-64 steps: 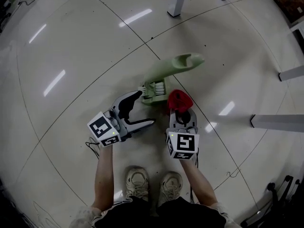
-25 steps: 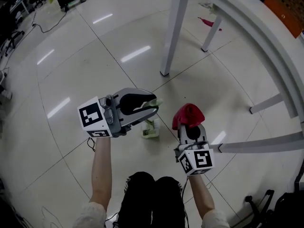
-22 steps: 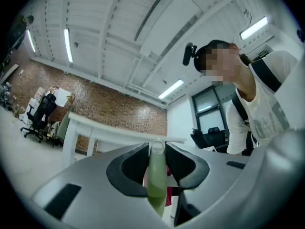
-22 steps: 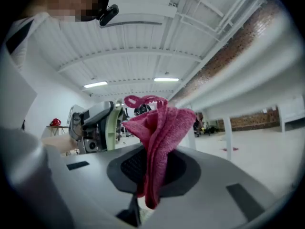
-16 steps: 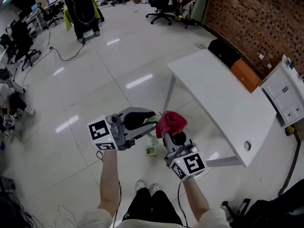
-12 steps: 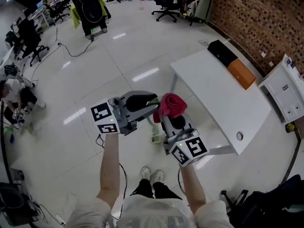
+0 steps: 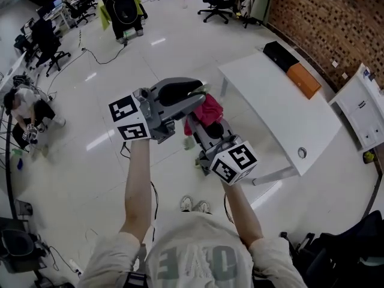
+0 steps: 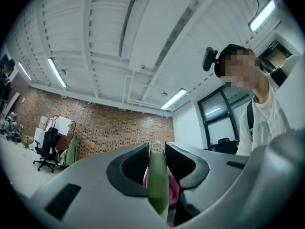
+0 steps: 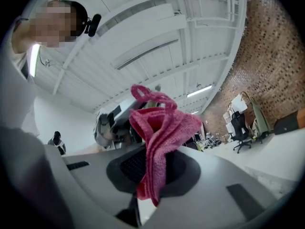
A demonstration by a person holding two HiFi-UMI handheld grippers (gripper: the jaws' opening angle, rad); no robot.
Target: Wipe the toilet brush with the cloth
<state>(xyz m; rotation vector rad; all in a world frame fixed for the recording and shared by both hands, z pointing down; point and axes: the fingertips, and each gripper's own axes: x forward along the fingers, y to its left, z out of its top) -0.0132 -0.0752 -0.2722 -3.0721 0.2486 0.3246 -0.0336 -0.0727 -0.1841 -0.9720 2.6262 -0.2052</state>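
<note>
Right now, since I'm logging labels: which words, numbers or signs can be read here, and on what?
Shirt: large pale letters, warped and cut off at the picture's edge; not readable.
Green sign by the doorway, left gripper view: too small to read.
Marker cubes: black-and-white square patterns only, no words.

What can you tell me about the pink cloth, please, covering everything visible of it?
The pink cloth is soft, terry-like fabric with a small loop at its top. Bunched and folded, it stands up from the right gripper, whose jaws are shut on its lower part; a corner hangs below. It is held in the air close to the green brush handle in the left gripper; whether they touch cannot be told.
</note>
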